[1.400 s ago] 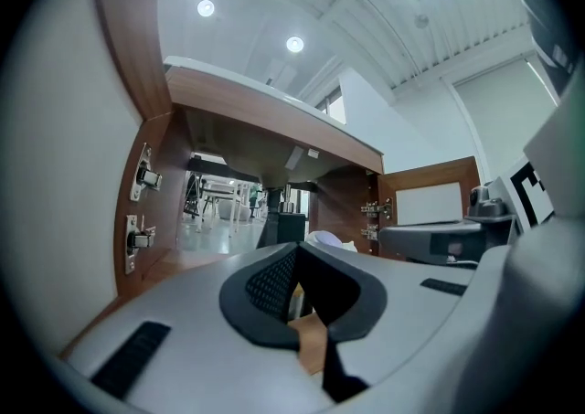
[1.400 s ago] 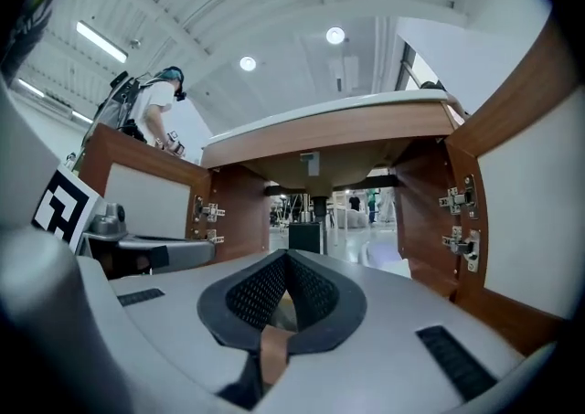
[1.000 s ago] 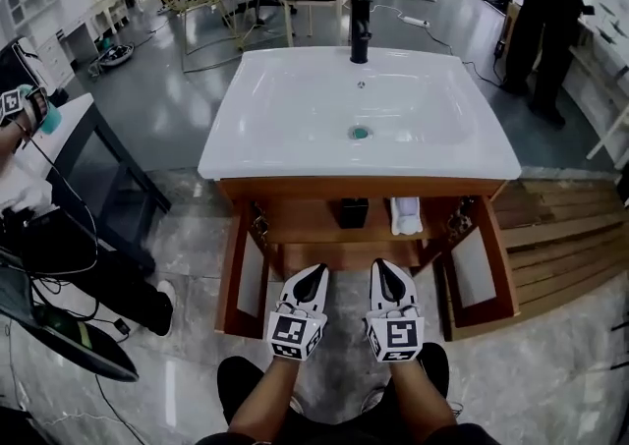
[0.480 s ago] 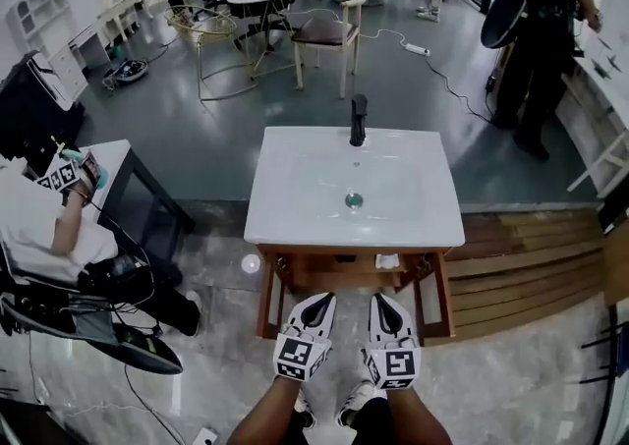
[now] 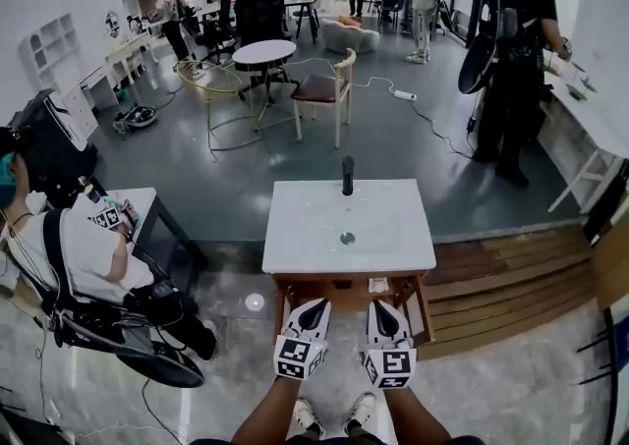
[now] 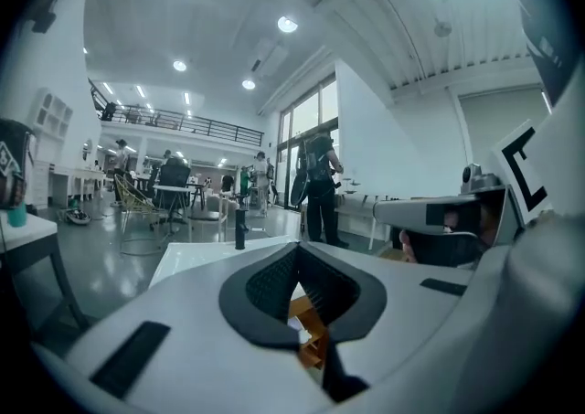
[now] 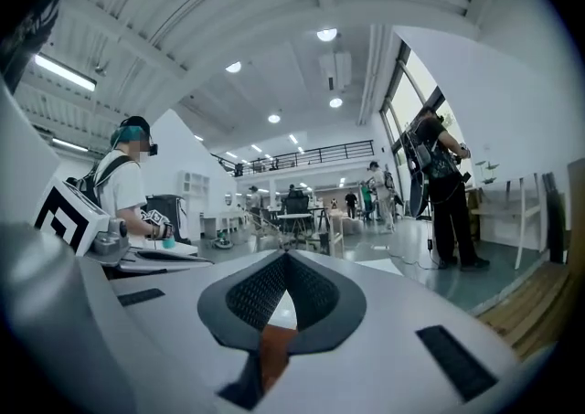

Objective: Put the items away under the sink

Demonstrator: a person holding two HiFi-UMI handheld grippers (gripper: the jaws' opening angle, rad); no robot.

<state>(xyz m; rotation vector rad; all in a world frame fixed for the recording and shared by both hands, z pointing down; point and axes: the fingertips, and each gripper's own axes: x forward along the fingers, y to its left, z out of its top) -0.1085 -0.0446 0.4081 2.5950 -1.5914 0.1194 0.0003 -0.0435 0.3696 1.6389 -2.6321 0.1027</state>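
A white sink (image 5: 348, 227) with a black faucet (image 5: 347, 176) stands on a wooden cabinet (image 5: 295, 285) whose two doors hang open. On the shelf under the basin I see a small white item (image 5: 378, 286) and a dark item (image 5: 341, 284). My left gripper (image 5: 318, 305) and right gripper (image 5: 377, 305) hover side by side just in front of the cabinet, both shut and holding nothing. In the left gripper view the left gripper (image 6: 299, 248) points at the sink top (image 6: 206, 261) and faucet (image 6: 239, 229). The right gripper (image 7: 286, 257) shows only cabinet wood through its gap.
A seated person (image 5: 84, 256) with a dark table (image 5: 157, 227) is at the left. Another person (image 5: 513, 70) stands at the back right. A wooden platform (image 5: 501, 281) lies right of the cabinet. A chair (image 5: 324, 89) and round table (image 5: 263, 50) stand behind the sink.
My head view has risen and pulled back, so the sink and cabinet look smaller and farther away. Both grippers stay shut, side by side, in front of the open cabinet.
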